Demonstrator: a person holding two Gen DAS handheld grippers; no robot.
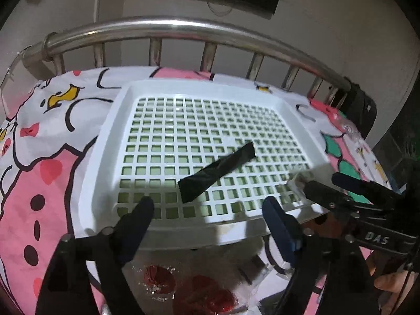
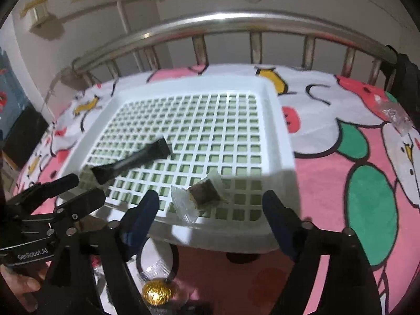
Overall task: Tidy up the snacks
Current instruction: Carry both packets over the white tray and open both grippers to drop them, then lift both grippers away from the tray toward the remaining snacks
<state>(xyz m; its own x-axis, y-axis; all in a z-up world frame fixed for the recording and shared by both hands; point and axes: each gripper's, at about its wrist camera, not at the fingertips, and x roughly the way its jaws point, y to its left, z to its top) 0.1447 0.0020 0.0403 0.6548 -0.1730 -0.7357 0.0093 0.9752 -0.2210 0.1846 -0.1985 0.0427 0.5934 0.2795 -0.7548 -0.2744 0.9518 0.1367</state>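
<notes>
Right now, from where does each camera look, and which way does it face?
Left wrist: sits on the left claw, low at the basket's near edge, facing the bed rail; own open fingers show, the right claw at right.
Right wrist: sits on the right claw, facing likewise; own open fingers and the left claw show.
Shared: basket, black packet, rail.

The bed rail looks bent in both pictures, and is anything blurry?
Left wrist view: fisheye bows the steel rail; the black packet is smeared. Right wrist view: same bowing; glare streaks the rail, the wrapped brown snack stays fairly sharp on the white tray.
</notes>
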